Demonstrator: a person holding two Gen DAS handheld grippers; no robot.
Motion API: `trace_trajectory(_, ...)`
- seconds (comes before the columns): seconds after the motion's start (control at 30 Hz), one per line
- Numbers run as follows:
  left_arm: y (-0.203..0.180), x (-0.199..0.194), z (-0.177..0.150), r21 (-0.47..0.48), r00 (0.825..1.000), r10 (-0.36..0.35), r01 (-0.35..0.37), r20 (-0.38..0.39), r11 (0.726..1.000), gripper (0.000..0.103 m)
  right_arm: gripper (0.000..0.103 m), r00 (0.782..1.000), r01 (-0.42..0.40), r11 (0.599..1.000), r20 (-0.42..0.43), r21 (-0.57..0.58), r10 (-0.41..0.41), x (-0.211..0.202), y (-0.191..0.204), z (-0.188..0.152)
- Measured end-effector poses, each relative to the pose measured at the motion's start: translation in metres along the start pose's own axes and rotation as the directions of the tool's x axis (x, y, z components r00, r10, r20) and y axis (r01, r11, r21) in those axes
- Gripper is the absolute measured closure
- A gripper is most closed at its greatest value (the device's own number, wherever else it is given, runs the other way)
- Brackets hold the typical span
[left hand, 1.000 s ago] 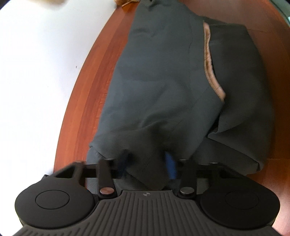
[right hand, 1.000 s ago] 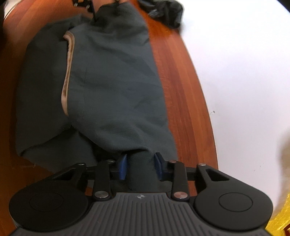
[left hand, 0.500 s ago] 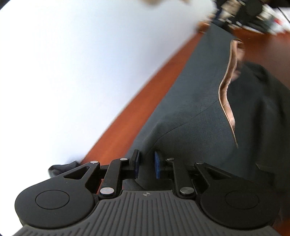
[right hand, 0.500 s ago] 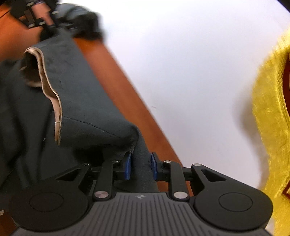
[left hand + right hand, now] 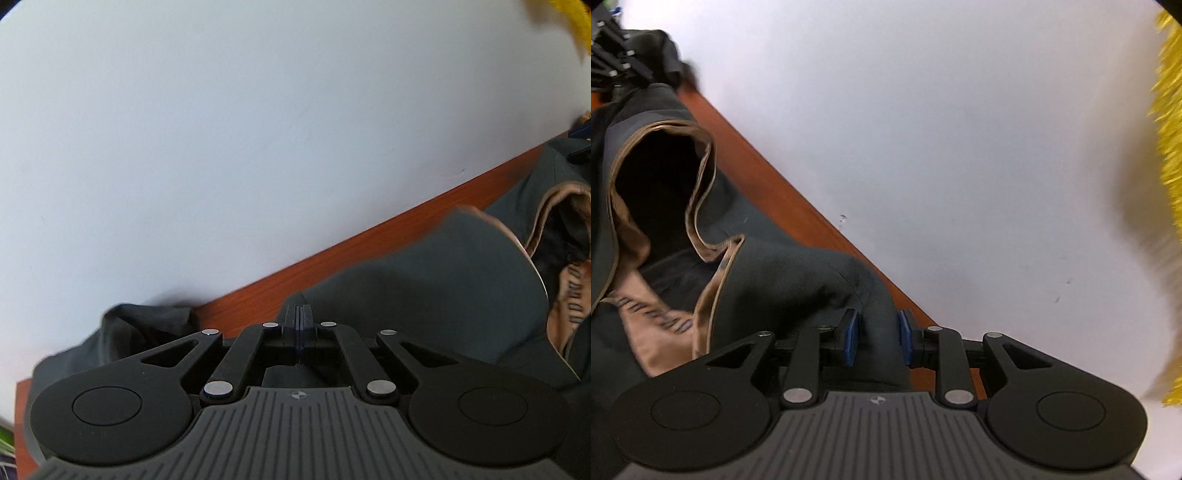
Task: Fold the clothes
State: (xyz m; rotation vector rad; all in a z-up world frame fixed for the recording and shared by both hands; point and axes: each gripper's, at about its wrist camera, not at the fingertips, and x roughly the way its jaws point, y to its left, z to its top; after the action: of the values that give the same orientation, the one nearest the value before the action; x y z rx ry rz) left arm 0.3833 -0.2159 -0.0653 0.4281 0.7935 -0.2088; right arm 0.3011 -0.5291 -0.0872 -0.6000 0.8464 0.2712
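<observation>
Swinging both of my grippers round toward the white wall (image 5: 236,140), I've carried the dark grey garment with tan lining (image 5: 783,273) off its flat spread, so its tan-edged opening (image 5: 661,192) now gapes and the cloth bunches along the back edge of the reddish-brown wooden counter (image 5: 798,221). A second ago it lay smooth and lengthwise ahead of both cameras. My left gripper (image 5: 299,325) has just been closing and its fingers now meet with no gap showing; grey cloth rises right at the tips, but whether any is pinched between them I cannot tell. My right gripper (image 5: 877,334) has its fingers (image 5: 850,338) partly apart with a thick roll of grey cloth pressed between them; they've eased a touch wider. I judge this as mid-fold, the garment lifted and being turned.

Room is tight: only a narrow strip of counter shows between cloth and wall, and something blurred and yellow (image 5: 1171,177) hangs near on the right.
</observation>
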Motion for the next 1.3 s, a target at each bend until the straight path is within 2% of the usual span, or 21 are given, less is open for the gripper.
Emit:
trace_trajectory(0.13, -0.007, 0.008, -0.008, 0.015, 1.0, -0.008, 0.008, -0.025, 1.0, 0.099, 0.073, 0.999, 0.008, 0.999, -0.041, 0.043, -0.007, 0.022, -0.008, -0.004)
trace_trajectory(0.17, -0.01, 0.008, -0.008, 0.022, 1.0, -0.011, 0.012, -0.028, 1.0, 0.099, 0.069, 0.999, 0.009, 0.999, -0.043, 0.048, -0.007, 0.024, -0.008, -0.006)
trace_trajectory(0.27, -0.012, 0.007, -0.011, 0.045, 0.999, -0.024, 0.025, -0.022, 0.999, 0.084, 0.065, 0.999, 0.01, 0.997, -0.042, 0.072, -0.007, 0.018, -0.009, -0.018)
trace_trajectory(0.33, -0.017, 0.001, -0.015, 0.071, 0.999, -0.038, 0.038, -0.008, 0.997, 0.069, 0.065, 0.999, -0.003, 0.996, -0.039, 0.093, 0.007, 0.013, -0.008, -0.023)
trace_trajectory(0.47, -0.022, -0.002, -0.024, 0.119, 0.999, -0.05, 0.049, 0.005, 0.992, 0.069, 0.062, 0.999, -0.021, 0.993, -0.039, 0.12, 0.026, -0.007, -0.005, -0.034)
trace_trajectory(0.7, -0.052, -0.041, -0.037, 0.177, 0.995, -0.095, 0.092, 0.007, 0.98, 0.063, 0.056, 0.996, -0.079, 0.987, -0.04, 0.141, 0.086, -0.023, -0.001, -0.025)
trace_trajectory(0.77, -0.064, -0.06, -0.037, 0.182, 0.994, -0.11, 0.108, 0.003, 0.977, 0.06, 0.054, 0.994, -0.102, 0.984, -0.033, 0.147, 0.108, -0.039, 0.005, -0.029)
trace_trajectory(0.97, -0.09, -0.09, -0.065, 0.256, 0.987, -0.159, 0.157, -0.013, 0.954, 0.056, 0.052, 0.985, -0.168, 0.972, -0.009, 0.162, 0.171, -0.079, 0.026, -0.039)
trace_trajectory(1.2, -0.106, -0.139, -0.093, 0.261, 0.976, -0.216, 0.218, -0.034, 0.941, 0.049, 0.045, 0.968, -0.245, 0.953, -0.002, 0.178, 0.249, -0.123, 0.062, -0.058)
trace_trajectory(1.3, -0.112, -0.152, -0.106, 0.234, 0.967, -0.251, 0.256, -0.051, 0.938, 0.048, 0.042, 0.958, -0.281, 0.944, -0.006, 0.175, 0.286, -0.136, 0.08, -0.067)
